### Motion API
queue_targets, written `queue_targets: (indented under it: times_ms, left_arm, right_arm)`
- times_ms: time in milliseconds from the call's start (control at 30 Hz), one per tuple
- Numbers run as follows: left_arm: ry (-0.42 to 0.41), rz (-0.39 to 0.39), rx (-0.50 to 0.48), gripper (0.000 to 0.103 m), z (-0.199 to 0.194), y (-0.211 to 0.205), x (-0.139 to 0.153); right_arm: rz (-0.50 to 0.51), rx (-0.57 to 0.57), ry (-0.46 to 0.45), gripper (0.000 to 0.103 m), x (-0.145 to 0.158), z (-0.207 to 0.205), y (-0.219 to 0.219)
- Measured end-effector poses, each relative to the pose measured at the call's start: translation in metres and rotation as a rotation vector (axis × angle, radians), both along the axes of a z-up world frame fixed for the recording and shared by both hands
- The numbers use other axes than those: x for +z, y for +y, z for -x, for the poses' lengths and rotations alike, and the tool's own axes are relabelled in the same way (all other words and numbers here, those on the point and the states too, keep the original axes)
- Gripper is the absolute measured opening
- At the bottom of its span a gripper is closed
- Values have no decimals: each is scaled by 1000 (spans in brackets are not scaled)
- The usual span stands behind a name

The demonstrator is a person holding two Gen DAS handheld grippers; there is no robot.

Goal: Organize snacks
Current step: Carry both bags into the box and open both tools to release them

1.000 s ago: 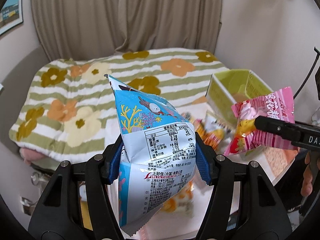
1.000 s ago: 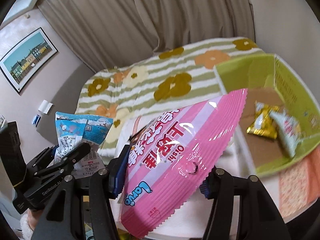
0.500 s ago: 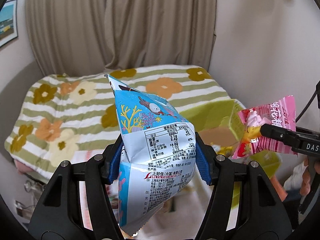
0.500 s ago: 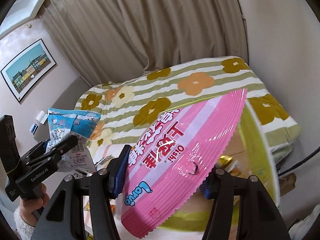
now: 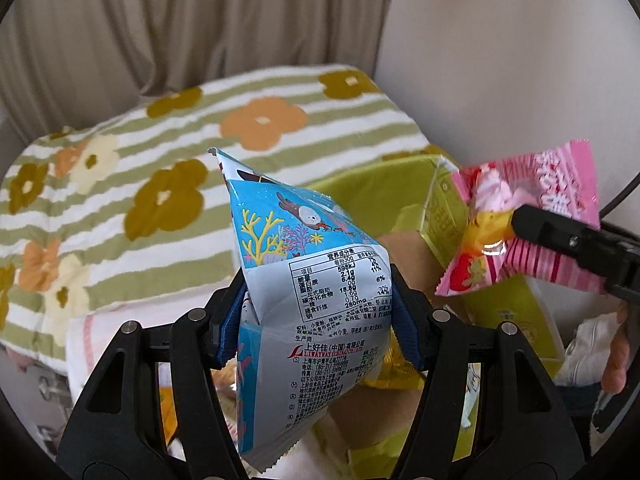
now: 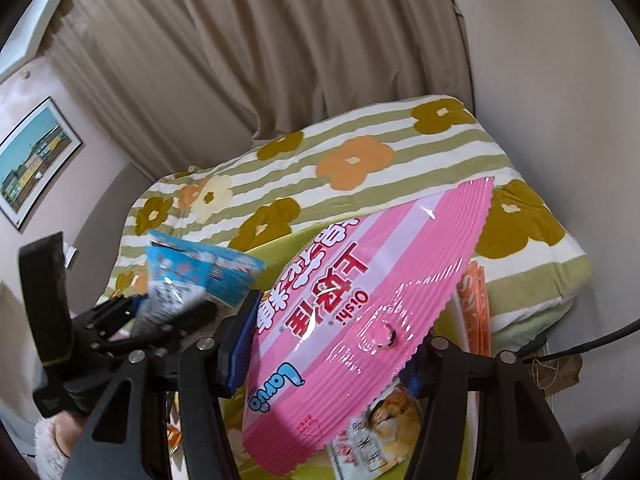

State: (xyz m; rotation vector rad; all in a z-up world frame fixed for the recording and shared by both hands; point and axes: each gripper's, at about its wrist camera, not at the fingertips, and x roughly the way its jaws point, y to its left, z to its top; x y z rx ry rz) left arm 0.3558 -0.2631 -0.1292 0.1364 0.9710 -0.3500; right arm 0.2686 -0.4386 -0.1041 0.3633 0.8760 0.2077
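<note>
From your left wrist view, your left gripper (image 5: 318,320) is clenched on the blue bag (image 5: 308,292), which stands up from the jaws with its long axis pointing away from you toward the bed (image 5: 160,152). The green box (image 5: 496,312) lies just beyond and to the right of the bag, its open top below the bag's level; gold packets (image 5: 394,368) already sit inside. Your right gripper (image 5: 516,220) comes in from the right, grasping the pink bag (image 5: 528,216) above the box's far right wall. Judging from this, the drop turns on one thing: the box is ahead, right and lower, so the blue bag needs only a short carry forward and down.

From your right wrist view, your right gripper (image 6: 324,356) grips the pink bag (image 6: 360,300), whose long axis runs from near left up to far right. The box (image 6: 276,244) shows only as green slivers behind and beneath the bag, so this hand looks to be directly over it and is the nearer one. Your left gripper (image 6: 176,312) with the blue bag (image 6: 192,276) sits to the left. Release the pink one first, probably.
</note>
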Motion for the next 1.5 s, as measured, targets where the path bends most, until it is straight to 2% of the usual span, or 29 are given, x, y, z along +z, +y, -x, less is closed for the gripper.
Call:
queue_targets:
  times_ms: [100, 167, 267, 300, 333, 433, 567, 733, 967, 1033, 1067, 1100, 1167, 1200, 1500]
  left_arm:
    - [33, -17, -25, 59, -16, -13, -15]
    - [49, -49, -32, 64, -25, -21, -24]
    - [54, -111, -48, 85, -33, -34, -35]
    - [47, -135, -51, 97, -34, -37, -37]
    - [41, -151, -52, 102, -34, -39, -39]
    - [53, -175, -66, 102, -30, -36, -42]
    - [86, -90, -45, 102, -22, -14, -39]
    - [91, -35, -9, 102, -10, 7, -33]
    - [82, -25, 18, 102, -1, 17, -31]
    - [88, -22, 28, 102, 1, 22, -32]
    - [88, -22, 32, 102, 2, 23, -32]
    - [88, -22, 38, 102, 4, 25, -32]
    - [86, -17, 48, 102, 7, 28, -30]
    - [84, -14, 53, 102, 9, 31, -30]
    - [79, 5, 82, 102, 33, 39, -24]
  right_arm:
    - [2, -16, 20, 54, -8, -12, -6]
    - [1, -27, 36, 54, -14, -20, -9]
    - [-6, -36, 57, 54, -22, -27, -13]
    - [-5, -38, 63, 54, -24, -29, -15]
    - [-5, -44, 70, 54, -26, -31, -17]
    - [-11, -51, 85, 54, -31, -34, -18]
    - [29, -35, 98, 55, -38, -34, -15]
    - [55, -2, 122, 55, -46, -38, -6]
    - [68, 50, 135, 56, -54, -57, 9]
    - [63, 57, 140, 59, -58, -60, 13]
    - [58, 60, 140, 66, -60, -61, 14]
    - [54, 59, 137, 80, -62, -62, 15]
    - [69, 48, 139, 98, -64, -59, 17]
    - [79, 43, 132, 101, -63, -56, 18]
    - [122, 69, 70, 101, -48, -16, 17]
